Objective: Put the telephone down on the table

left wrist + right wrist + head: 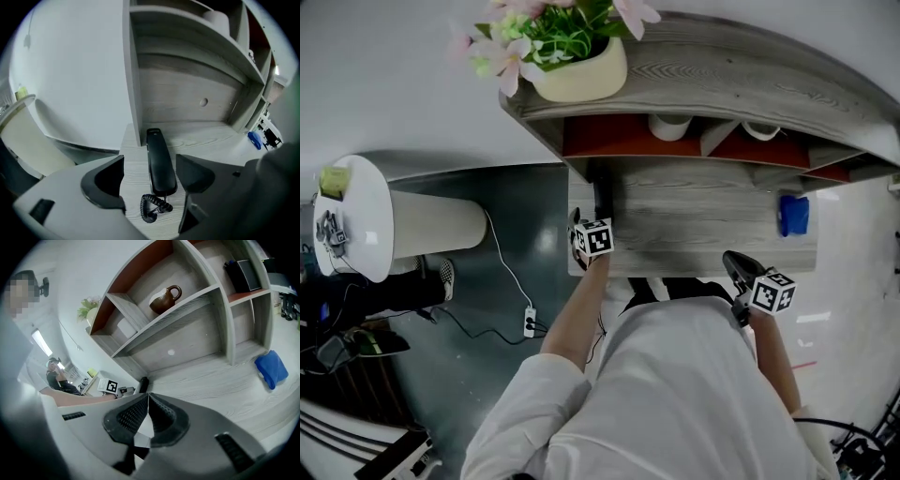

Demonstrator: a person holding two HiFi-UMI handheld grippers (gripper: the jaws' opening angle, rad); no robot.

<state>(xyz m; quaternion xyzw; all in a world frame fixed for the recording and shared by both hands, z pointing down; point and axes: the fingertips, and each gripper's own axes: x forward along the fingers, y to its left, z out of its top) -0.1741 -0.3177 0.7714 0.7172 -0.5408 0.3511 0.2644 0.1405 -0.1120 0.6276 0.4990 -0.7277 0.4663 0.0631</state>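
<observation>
One step seems left, withdrawing: the black corded telephone handset (159,161) lies on the pale grey wood-grain surface (211,140), free between the left gripper's (151,177) spread fingers (105,180). The right gripper's (148,401) fingers (131,416) are clenched and empty.

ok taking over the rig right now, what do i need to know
Left gripper: jaws wide open and empty, hanging over the telephone handset without touching it.
Right gripper: jaws shut, empty, near the table's front edge.
Telephone handset: flat on the table, beside the left side panel of the shelf unit, with its coiled cord at the near end.
Done: the handset appears set down and free.
Left: probably just drawing the left gripper clear.
</observation>
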